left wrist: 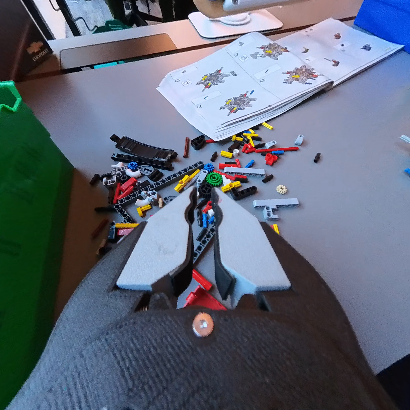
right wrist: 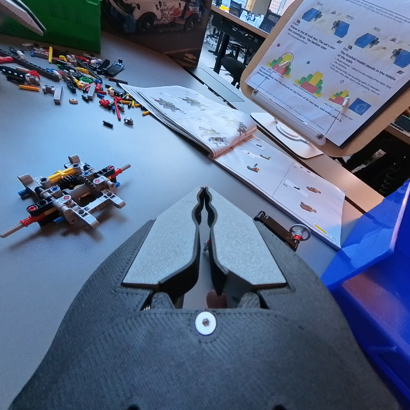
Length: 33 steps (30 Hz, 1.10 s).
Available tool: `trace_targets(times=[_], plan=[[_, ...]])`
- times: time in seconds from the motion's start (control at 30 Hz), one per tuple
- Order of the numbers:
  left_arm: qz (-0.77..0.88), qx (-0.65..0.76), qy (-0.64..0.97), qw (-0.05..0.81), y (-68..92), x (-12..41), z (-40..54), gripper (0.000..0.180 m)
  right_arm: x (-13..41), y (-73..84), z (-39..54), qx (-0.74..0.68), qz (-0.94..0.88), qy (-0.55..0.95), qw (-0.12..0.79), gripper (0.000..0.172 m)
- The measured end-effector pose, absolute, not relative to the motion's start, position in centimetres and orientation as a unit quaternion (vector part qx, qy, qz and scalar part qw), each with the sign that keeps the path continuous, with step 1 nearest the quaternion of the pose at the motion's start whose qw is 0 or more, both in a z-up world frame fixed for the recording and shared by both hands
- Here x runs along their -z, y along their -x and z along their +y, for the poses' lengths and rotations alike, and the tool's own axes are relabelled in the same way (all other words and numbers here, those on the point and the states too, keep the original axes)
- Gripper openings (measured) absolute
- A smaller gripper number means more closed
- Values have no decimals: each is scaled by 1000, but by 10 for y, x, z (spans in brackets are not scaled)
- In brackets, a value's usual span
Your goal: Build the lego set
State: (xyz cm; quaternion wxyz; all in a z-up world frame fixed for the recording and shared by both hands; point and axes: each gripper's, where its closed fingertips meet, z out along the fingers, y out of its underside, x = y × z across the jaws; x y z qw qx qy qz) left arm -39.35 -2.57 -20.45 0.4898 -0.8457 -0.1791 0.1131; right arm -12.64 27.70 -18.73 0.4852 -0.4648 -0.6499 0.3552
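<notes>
Hovering over a dense scatter of small building pieces on the grey counter, the left tool is showing its fingertips a narrow way apart, with nothing visibly pressed between them. A black gear is lying just past the tips, a green gear beyond it, and long black holed beams are crossing the heap to the left. A green bin is crowding the left side, and an open instruction booklet is overlapping the far edge of the heap.

The right tool is sitting with its fingertips touching and nothing between them. A partly built model is resting on the counter well to its left. A dark hinged piece with a small grey wheel is lying just right of it, beside the booklet, and a blue bin is walling off the right. A sheet on a stand is rising behind the booklet.

Bare counter is lying open between the model, the booklet and the right tool.
</notes>
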Motion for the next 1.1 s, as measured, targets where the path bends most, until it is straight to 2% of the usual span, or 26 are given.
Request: trace_targets(times=[0.23, 0.53, 1.1], plan=[[-115, -58, 879, 460, 362, 221, -5, 11, 188, 127, 276, -353, -652, 464, 486, 0], [-33, -129, 915, 381, 351, 244, 8, 12, 187, 126, 275, -352, -652, 461, 488, 0], [-57, -130, 901, 410, 357, 239, 6, 11, 189, 127, 274, -351, -656, 461, 484, 0]])
